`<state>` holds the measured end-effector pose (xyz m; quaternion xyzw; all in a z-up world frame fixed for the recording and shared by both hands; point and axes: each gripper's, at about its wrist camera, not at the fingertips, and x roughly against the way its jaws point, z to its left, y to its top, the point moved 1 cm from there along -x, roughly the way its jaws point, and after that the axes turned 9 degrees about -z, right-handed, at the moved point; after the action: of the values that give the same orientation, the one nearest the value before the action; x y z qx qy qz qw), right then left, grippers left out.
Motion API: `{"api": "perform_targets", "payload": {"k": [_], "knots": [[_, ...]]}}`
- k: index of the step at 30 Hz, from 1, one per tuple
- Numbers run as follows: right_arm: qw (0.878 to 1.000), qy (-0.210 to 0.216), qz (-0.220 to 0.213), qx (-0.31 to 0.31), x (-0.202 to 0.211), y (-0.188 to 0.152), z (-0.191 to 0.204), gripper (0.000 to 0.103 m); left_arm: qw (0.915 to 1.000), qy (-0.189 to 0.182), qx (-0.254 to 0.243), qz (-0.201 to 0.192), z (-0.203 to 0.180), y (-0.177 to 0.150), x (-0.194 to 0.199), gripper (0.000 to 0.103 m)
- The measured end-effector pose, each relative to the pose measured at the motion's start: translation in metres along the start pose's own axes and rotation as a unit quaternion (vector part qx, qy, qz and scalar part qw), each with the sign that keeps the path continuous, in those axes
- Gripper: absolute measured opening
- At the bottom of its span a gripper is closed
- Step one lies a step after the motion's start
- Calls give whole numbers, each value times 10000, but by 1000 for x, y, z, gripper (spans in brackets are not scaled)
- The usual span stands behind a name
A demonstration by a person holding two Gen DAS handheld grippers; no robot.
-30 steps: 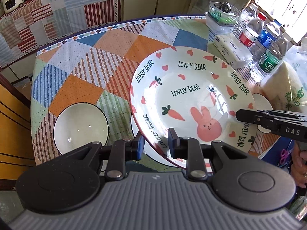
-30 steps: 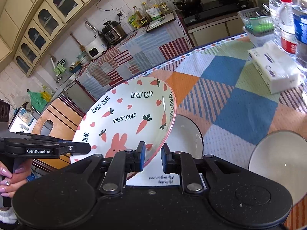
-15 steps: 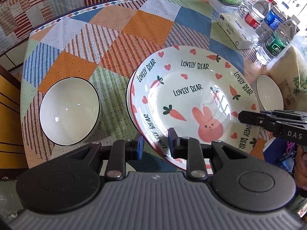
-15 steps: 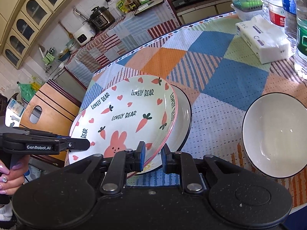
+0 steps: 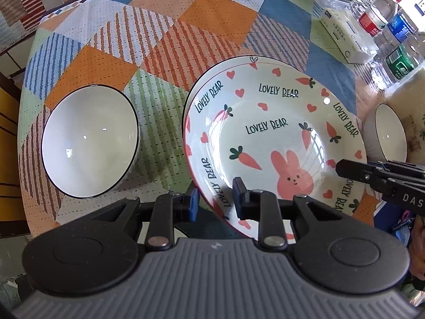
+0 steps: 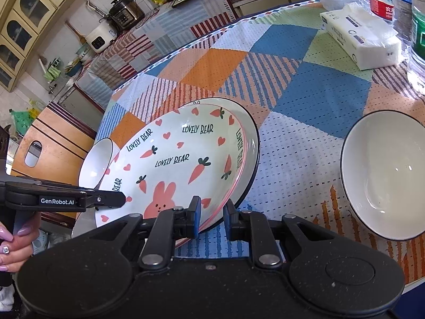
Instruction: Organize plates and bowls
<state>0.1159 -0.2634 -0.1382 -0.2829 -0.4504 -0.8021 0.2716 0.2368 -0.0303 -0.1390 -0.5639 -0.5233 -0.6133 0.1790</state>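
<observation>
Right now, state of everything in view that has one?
bear plate: face up, over black-rimmed plate, rim held on both sides
black-rimmed plate: on the table, under bear plate
left gripper: shut on bear plate
right gripper: shut on bear plate
left bowl: upright, empty
right bowl: upright, empty
water bottles: upright, capped

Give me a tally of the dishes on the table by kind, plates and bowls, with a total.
Plates: 2, the bunny plate held over a black-rimmed plate.
Bowls: 2, a white bowl on the left and a white bowl on the right.
Total: 4 dishes.
</observation>
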Motion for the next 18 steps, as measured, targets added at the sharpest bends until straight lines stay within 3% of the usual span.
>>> {"api": "perform_targets", "payload": {"k": [11,18], "knots": [[9995,-244,144,141,-12,-2,14,23,9996,111,124,225,12,4,-19,26],[9944,-712,163,763,-14,0,31,24,9996,135,84,221,10,2,-23,27]]}}
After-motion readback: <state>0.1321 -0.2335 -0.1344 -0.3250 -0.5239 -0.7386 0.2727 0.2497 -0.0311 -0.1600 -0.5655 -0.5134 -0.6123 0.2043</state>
